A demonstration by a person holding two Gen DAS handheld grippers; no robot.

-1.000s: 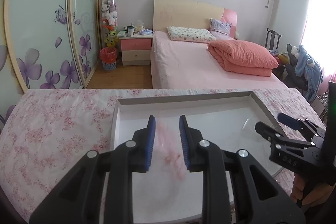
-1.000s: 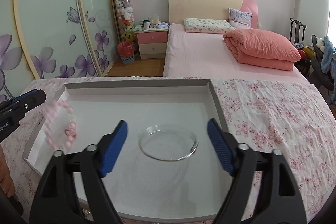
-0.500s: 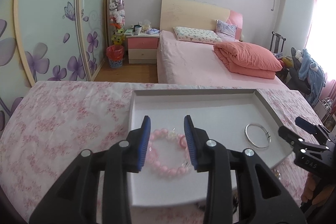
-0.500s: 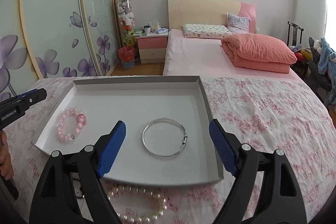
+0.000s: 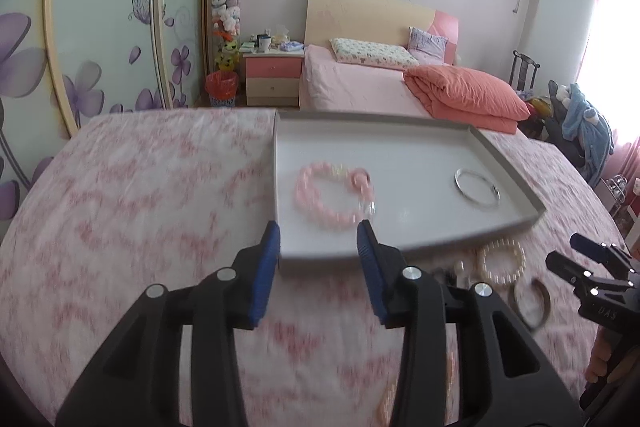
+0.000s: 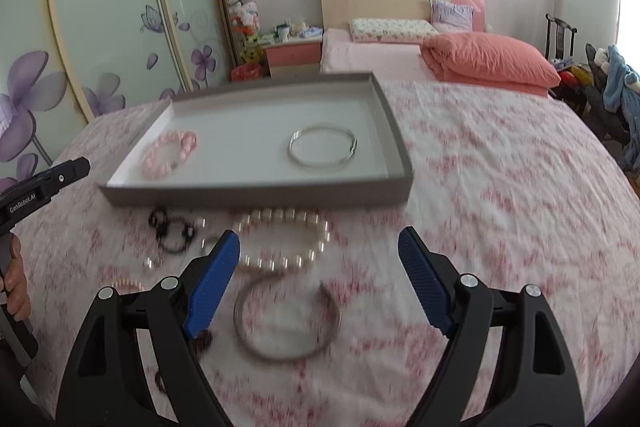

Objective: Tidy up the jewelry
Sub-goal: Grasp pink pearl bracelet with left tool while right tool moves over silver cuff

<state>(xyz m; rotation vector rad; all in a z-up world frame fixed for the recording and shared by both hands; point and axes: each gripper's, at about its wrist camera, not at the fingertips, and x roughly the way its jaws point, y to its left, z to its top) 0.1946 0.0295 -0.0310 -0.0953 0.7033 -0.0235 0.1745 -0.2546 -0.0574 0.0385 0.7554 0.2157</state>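
The left gripper (image 5: 318, 233) hangs empty over the near rim of the grey tray (image 5: 508, 163), its blue fingers (image 5: 264, 269) partly apart after just having been opening, with nothing between them. Just ahead of those fingers, inside the tray, lies the pink bead bracelet (image 5: 334, 195); further to their right sits the silver bangle (image 5: 477, 187). The tray rests on a surface spread with a floral cloth (image 5: 140, 211) (bed or counter, I cannot tell which).

The right gripper (image 6: 319, 251) has its fingers (image 6: 214, 283) wide apart and empty. To the left of its left finger lies a black bracelet (image 6: 173, 231), and by that finger's tip some small pieces too blurred to name. Between and just beyond the fingers lies the pearl bracelet (image 6: 286, 241); between them and nearer the camera, a thin metal bangle (image 6: 286, 315).

Handling, as a judgement: the 2 bead strings look light and limp, so they would sag and swing from a pinch; taking 1 bead squarely on the near arc seems safest, since round beads may slip from the pads. The metal bangle looks stiff, thin and smooth; it lies flat on soft cloth, so a pinch across its rim at 1 side should lift it, though it could tilt or slide out.

Readable writing: "GenRoboLAI", roughly, on the left gripper's body in the right wrist view; "DAS" on the right gripper's body in the left wrist view.
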